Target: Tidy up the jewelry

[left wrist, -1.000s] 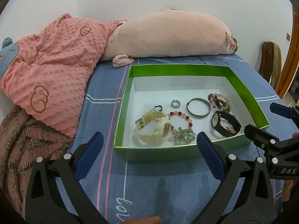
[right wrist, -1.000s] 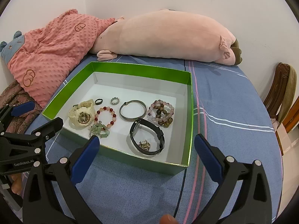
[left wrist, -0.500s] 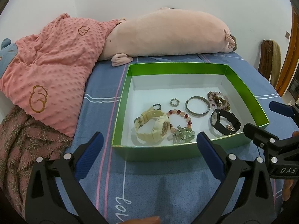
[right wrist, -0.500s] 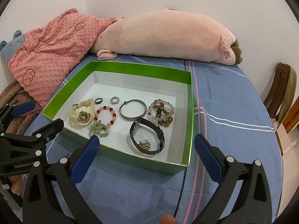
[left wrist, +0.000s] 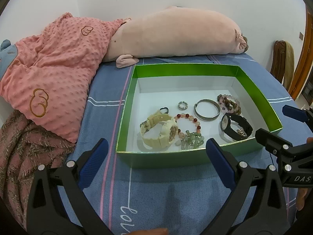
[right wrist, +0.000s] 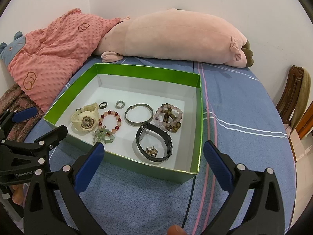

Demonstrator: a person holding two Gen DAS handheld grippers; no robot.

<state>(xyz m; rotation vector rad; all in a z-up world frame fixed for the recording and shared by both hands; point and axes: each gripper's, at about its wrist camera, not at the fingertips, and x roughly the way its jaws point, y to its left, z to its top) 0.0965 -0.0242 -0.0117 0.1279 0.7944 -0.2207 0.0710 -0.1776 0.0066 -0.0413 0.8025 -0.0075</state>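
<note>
A green box (left wrist: 176, 69) (right wrist: 148, 73) with a white floor lies on the blue bedsheet. Inside it are a cream watch (left wrist: 159, 130) (right wrist: 85, 120), a red-and-pink bead bracelet (left wrist: 188, 120) (right wrist: 109, 121), a green stone bracelet (right wrist: 102, 135), a silver bangle (left wrist: 207, 110) (right wrist: 138, 114), a black watch (left wrist: 235, 128) (right wrist: 154, 143), brown-pink bead bracelets (right wrist: 169, 117), a small silver ring (right wrist: 120, 104) and a dark ring (right wrist: 103, 104). My left gripper (left wrist: 154, 163) and my right gripper (right wrist: 151, 165) both stand open and empty in front of the box's near wall.
A long pink plush pillow (right wrist: 176, 39) lies behind the box against the wall. A pink dotted blanket (left wrist: 49, 74) and a brown throw (left wrist: 23, 146) are heaped at the left. A wooden chair (right wrist: 293, 98) stands beyond the bed's right edge.
Both grippers have drawn back slightly from the box and stay open. The jewelry has not moved.
</note>
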